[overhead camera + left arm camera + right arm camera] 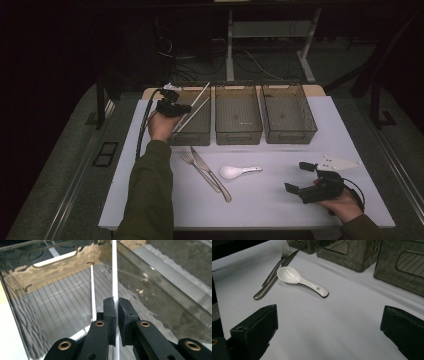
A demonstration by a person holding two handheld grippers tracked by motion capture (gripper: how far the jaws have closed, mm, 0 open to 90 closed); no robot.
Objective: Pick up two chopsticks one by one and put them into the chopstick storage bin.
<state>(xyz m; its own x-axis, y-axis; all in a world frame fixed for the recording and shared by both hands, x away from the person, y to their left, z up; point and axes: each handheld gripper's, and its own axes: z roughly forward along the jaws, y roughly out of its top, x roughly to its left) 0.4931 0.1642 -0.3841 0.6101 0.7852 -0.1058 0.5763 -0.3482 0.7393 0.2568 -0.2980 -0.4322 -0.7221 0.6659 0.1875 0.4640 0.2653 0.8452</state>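
Over the left-hand bin (192,131) of three smoky plastic bins, the left gripper (181,108) is clamped on a white chopstick (114,270), its far end angled down into the bin where a second chopstick (93,293) already leans, apparently so the pair is sorted together. The right gripper (299,176) rests low at the near right of the white tabletop (265,200), jaws spread wide and holding nothing, seemingly waiting its turn. A fork (277,265), a knife (272,280) and a white ceramic spoon (299,280) lie unsorted just before the bins.
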